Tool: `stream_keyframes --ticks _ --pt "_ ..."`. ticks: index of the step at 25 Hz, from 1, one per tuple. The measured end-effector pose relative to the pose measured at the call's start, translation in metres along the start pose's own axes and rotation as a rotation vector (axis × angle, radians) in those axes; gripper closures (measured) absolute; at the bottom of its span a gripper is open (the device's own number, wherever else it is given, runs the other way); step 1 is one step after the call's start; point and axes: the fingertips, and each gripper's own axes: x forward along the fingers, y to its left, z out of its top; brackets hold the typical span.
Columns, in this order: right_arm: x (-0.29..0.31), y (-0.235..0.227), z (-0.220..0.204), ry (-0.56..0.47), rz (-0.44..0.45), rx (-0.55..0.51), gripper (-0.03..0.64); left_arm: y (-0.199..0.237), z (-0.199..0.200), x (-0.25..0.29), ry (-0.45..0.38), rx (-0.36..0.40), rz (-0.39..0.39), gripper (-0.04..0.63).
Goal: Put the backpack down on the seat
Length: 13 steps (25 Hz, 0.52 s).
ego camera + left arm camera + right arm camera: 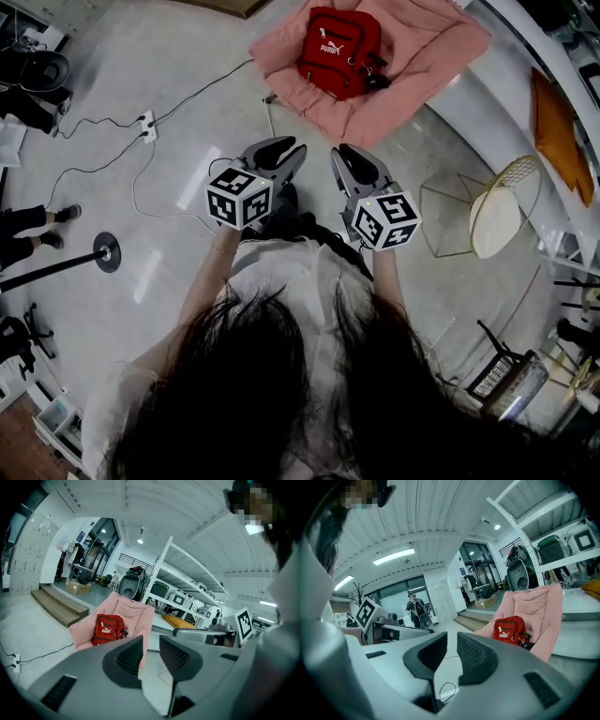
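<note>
Head view, from nine o'clock across to three: a bystander's dark shoes [58,216] stand at the far left edge, with the round base of a floor stand [106,251] just below them at about eight o'clock. A white power strip [147,125] lies on the pale floor at ten o'clock, and thin cables trail away from it. The left gripper [289,147] is held out near the middle of the frame, pointing toward one o'clock. In the left gripper view its jaws stand apart with only floor showing in the gap. Well beyond both grippers, at twelve o'clock, the red backpack [337,52] rests on the pink cushioned seat [427,56], near the middle of the cushion with its front panel facing up and a dark strap spilling out at its three o'clock side. The right gripper [349,155] sits just beside the left one, pointing toward eleven o'clock. In the right gripper view its jaws stand a little apart with nothing between the pads. At three o'clock stands a gold wire stool [497,217] with a round cream top, and an orange cushion [555,131] lies on the white ledge above it.
</note>
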Motion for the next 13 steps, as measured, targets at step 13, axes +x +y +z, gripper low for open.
stream_keyframes --ticks 13 --pt "-0.004 -0.009 0.004 -0.011 -0.012 0.003 0.541 0.035 0.054 -0.006 -0.057 0.094 0.073 0.477"
